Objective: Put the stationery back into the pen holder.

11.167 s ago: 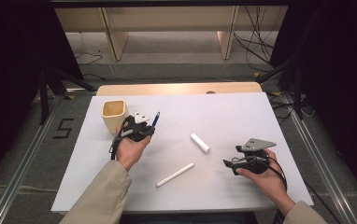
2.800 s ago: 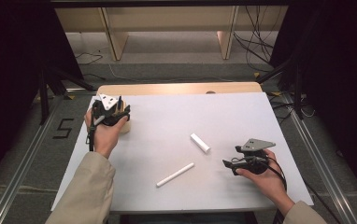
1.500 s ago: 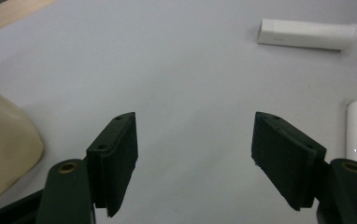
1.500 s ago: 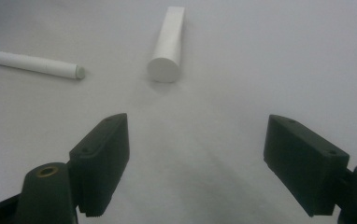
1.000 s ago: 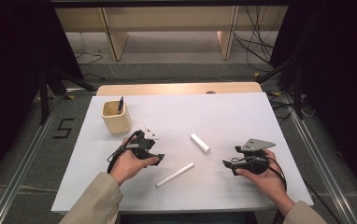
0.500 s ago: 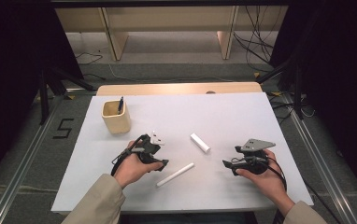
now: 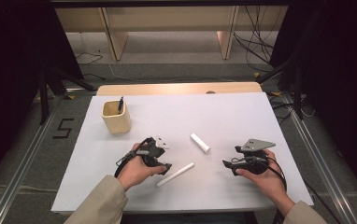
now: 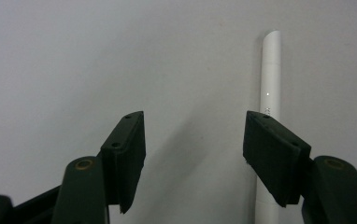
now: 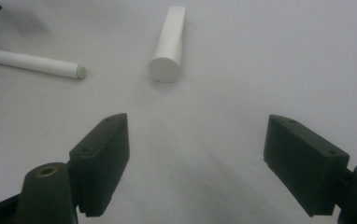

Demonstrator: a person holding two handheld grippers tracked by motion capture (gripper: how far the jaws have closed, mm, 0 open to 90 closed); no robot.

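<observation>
A long white stick [image 7: 175,174] lies on the white table sheet [image 7: 242,116] near the front. My left gripper [image 7: 167,167] hovers at the stick's left end, open; in the left gripper view the stick [image 8: 270,79] runs just behind the right jaw, outside the gap [image 8: 193,140]. A short white tube [image 7: 200,143] lies to the right of it. My right gripper [image 7: 225,164] rests open at the front right, aimed at the tube [image 9: 169,44] and the stick [image 9: 32,63], with nothing between its jaws [image 9: 195,158].
A tan cup [image 7: 116,116] stands at the back left of the sheet with a dark pen [image 7: 120,105] upright in it. Wooden table edge [image 7: 176,88] runs behind the sheet. Cables and frame legs lie on the floor beyond.
The dark pen, held by my left gripper earlier, now stands in the cup. The left gripper came back from the cup and edged right toward the long white stick. The right hand has not moved.
</observation>
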